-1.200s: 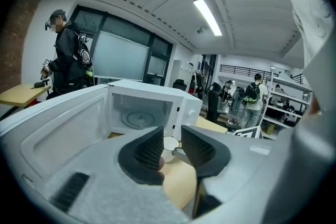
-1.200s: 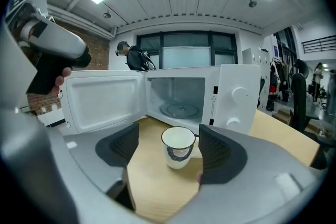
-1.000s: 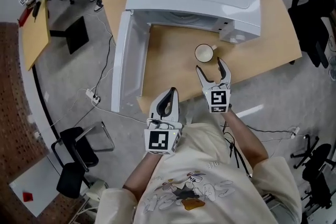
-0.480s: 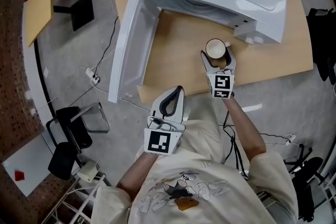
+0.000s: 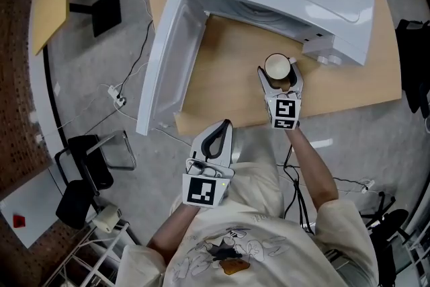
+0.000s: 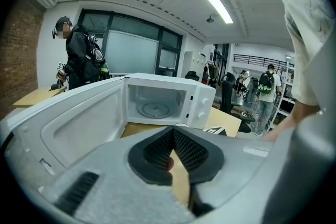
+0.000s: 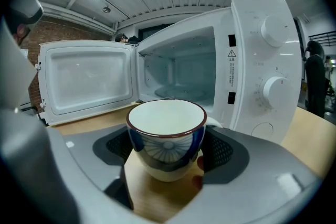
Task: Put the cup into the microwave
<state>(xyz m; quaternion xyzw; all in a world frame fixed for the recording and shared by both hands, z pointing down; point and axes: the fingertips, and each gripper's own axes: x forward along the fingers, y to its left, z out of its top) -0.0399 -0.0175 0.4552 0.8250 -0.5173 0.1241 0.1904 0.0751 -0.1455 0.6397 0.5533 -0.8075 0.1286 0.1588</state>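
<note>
While the fingers of the right gripper (image 7: pixel 168 150) stand spread wide round the cup (image 7: pixel 167 134), I treat the cup as enclosed but not clamped. The pads (image 7: pixel 220 152) sit just beside its wall on either side, and I see no firm squeeze. The cup stands upright between the fingers on the table (image 5: pixel 228 84). Its handle (image 7: pixel 213 122) is turned toward the right-hand finger.

Handling, by my judgement:
- The cup looks like glazed ceramic: rigid, fairly weighty for its size, slick under the pads, and liable to chip if knocked.
- Grip across the round body, below the rim and above the taper.
- Keep the handle clear of the pad so the cup cannot twist.
- It is empty, so tilt carries no spill risk.

The left gripper (image 6: pixel 172 134) has its fingers closed together on nothing and hangs back from the table edge.

What each view adds:
- The right gripper view alone shows the bare inside of the cup. It puts the open microwave (image 7: pixel 252 60) straight beyond the fingertips, with its door (image 7: pixel 86 84) swung out past the left-hand finger.
- The head view alone shows the stretch of bare table between the fingertips and the opening.
- The left gripper view alone shows the glass turntable (image 6: pixel 156 109) on the oven floor.
</note>
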